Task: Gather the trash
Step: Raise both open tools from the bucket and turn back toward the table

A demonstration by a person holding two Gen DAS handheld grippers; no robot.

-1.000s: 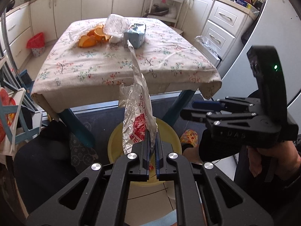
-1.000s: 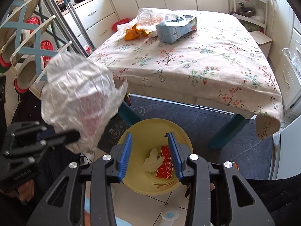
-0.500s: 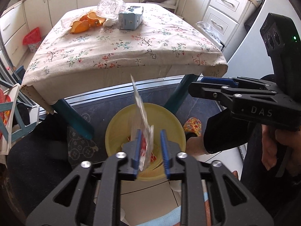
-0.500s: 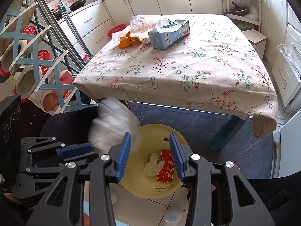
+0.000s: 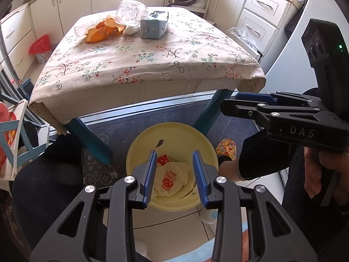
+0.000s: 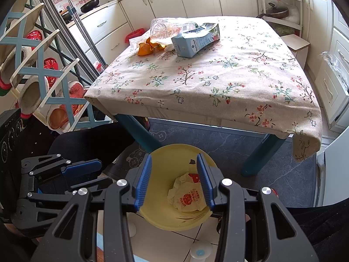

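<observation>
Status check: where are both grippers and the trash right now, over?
Left gripper opening, empty, over the yellow bin. Right gripper open, empty. Plastic bag in the bin. Peels, carton on the table. Nothing in the way.

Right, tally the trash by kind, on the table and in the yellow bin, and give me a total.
Orange peel pile: 1
Clear plastic container: 1
Blue carton: 1
White tissue: 1
Crumpled plastic bag in the bin: 1
Red packet in the bin: 1
Total: 6
</observation>
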